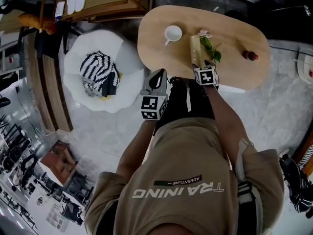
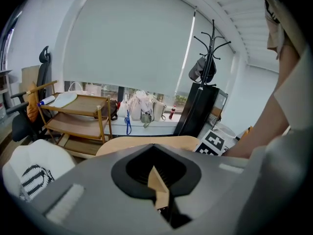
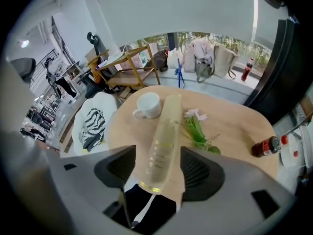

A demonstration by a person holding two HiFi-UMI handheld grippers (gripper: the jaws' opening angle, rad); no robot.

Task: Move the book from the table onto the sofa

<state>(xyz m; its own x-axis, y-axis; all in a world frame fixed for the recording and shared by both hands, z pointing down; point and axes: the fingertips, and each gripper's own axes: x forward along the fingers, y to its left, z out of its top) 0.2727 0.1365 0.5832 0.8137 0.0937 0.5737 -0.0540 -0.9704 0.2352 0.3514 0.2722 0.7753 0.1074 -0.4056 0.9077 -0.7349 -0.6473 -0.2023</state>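
Note:
The book (image 1: 195,50), pale yellow-green with its spine up, lies on the oval wooden table (image 1: 234,23) near the front edge. My right gripper (image 1: 199,62) reaches over that edge. In the right gripper view the book (image 3: 164,141) runs between the wide-apart jaws of the right gripper (image 3: 156,168), and the pads stand beside it without pressing. My left gripper (image 1: 157,73) hangs in front of the table's left end, shut on nothing; in its own view the left gripper (image 2: 155,173) shows jaws meeting. The white sofa (image 1: 122,53) sits left of the table.
On the table stand a white cup (image 1: 172,33), a pink flower with green leaves (image 1: 209,45) and a small red bottle (image 1: 250,56). A zebra-striped cushion (image 1: 98,72) lies on the sofa. A wooden shelf cart (image 2: 73,114) and a coat rack (image 2: 208,62) stand behind.

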